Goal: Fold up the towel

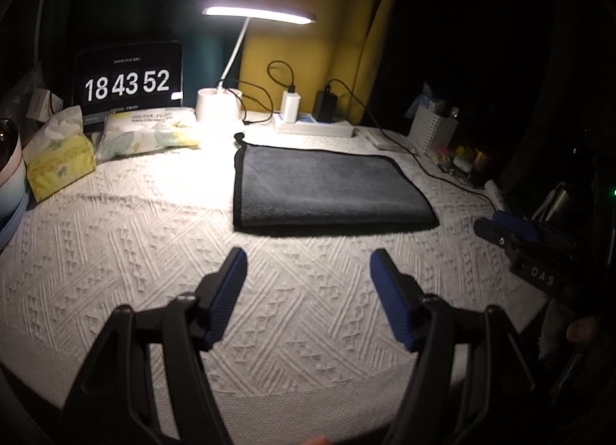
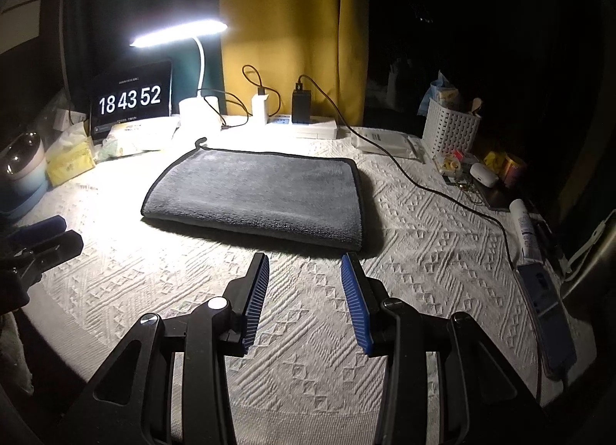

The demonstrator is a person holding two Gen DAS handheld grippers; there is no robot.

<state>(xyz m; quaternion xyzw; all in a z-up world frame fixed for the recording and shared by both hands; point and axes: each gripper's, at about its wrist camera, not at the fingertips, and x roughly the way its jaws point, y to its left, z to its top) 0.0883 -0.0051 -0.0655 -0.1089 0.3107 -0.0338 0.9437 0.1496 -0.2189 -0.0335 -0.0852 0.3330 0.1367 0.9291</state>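
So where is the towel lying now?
In both views the towel lies flat on the white tablecloth, under the desk lamp, ahead of both open grippers.

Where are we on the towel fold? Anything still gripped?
Done, by the look of it: the grey towel lies flat as a doubled rectangle, its thick folded edge nearest the claws. In hand: nothing. The left claw and right claw are both open, short of the towel and apart from it. Left: at most another fold, if a smaller bundle is wanted.
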